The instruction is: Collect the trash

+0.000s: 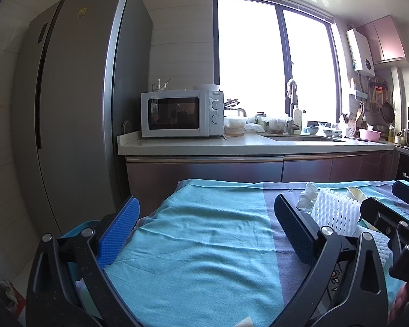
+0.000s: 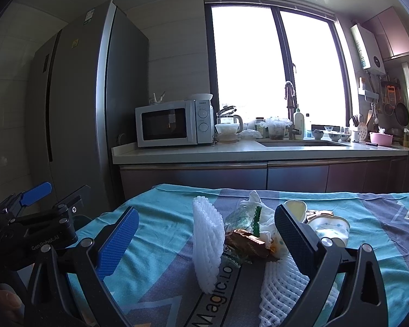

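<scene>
Both hand-held grippers are observed with jaws spread wide and nothing held. Left hand-held gripper is positioned over bare teal cloth at the left of the counter, with no trash between its fingers. Right hand-held gripper is aimed at the trash pile on the cloth: an upright white foam net stands between its fingers, a brown wrapper and green-printed wrapper lie just right of it, and a second foam net lies flat near the right finger. Paper cups rest farther right. No bin is identified with certainty in either view.

Judged step: first pick from the pile. It is recommended that the right gripper be centred on the upright net and closed gently, since the foam is expected to crush and spring. Neighbouring wrappers should not be dragged.
</scene>
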